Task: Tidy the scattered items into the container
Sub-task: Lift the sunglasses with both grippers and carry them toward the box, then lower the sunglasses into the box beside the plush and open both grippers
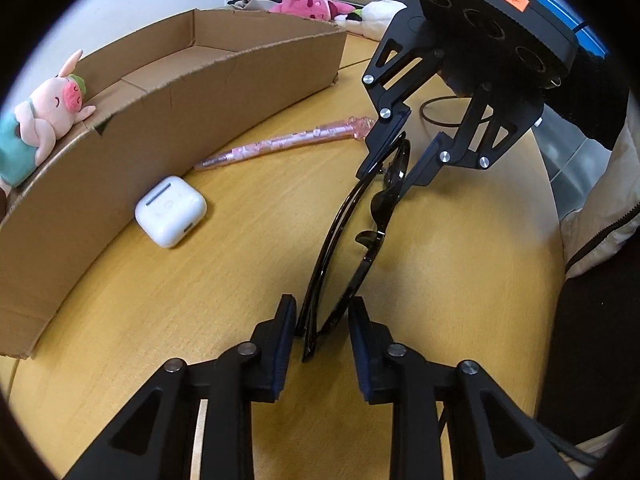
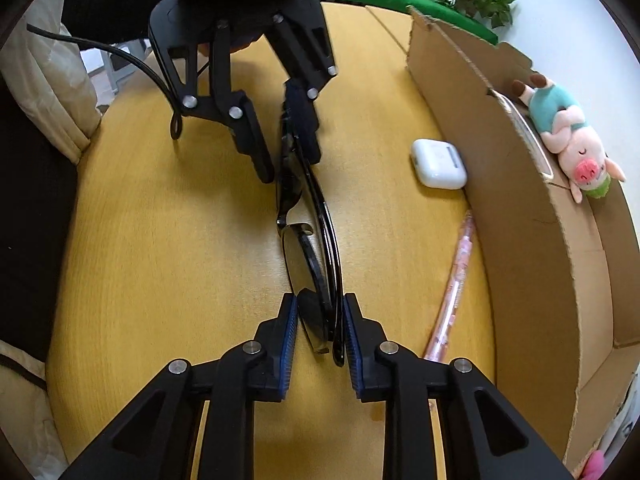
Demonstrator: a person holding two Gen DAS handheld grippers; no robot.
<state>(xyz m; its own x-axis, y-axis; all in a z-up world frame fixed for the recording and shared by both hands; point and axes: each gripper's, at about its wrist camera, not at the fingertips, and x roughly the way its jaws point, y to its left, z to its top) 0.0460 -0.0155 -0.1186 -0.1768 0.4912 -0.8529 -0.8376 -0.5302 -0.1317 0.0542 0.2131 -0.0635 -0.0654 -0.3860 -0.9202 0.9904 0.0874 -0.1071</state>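
- Black glasses [image 1: 352, 236], folded, stretch across the wooden table [image 1: 240, 260] between the two tools, one end at each.
- Left gripper [image 1: 322, 332] straddles the near end of the frame; from its own camera a sliver of space shows either side of the frame, so I can't tell if the pads are pressing yet.
- Right gripper [image 2: 320, 328] brackets the other end; its right pad looks to be against the temple arm, the left pad close to the lens, but firm contact is hard to call.
- In the right wrist view the left gripper [image 2: 288, 148] shows from the front, its fingers hiding that end of the glasses [image 2: 316, 240].
- In the left wrist view the right gripper [image 1: 394, 164] covers the far end the same way.
- Whether the frame rests on the table or is lifted off it can't be made out.
- White earbud case [image 1: 170, 211] sits just beside the outer wall of the cardboard box [image 1: 160, 120].
- Pink pen [image 1: 280, 142] lies on the table near that wall; in the right view its near end is cut off behind the right finger.
- A plush pig [image 1: 44, 120] lies inside the box, partly cropped by the lens edge.
- More plush toys [image 1: 308, 2] sit beyond the box, small and blurry.
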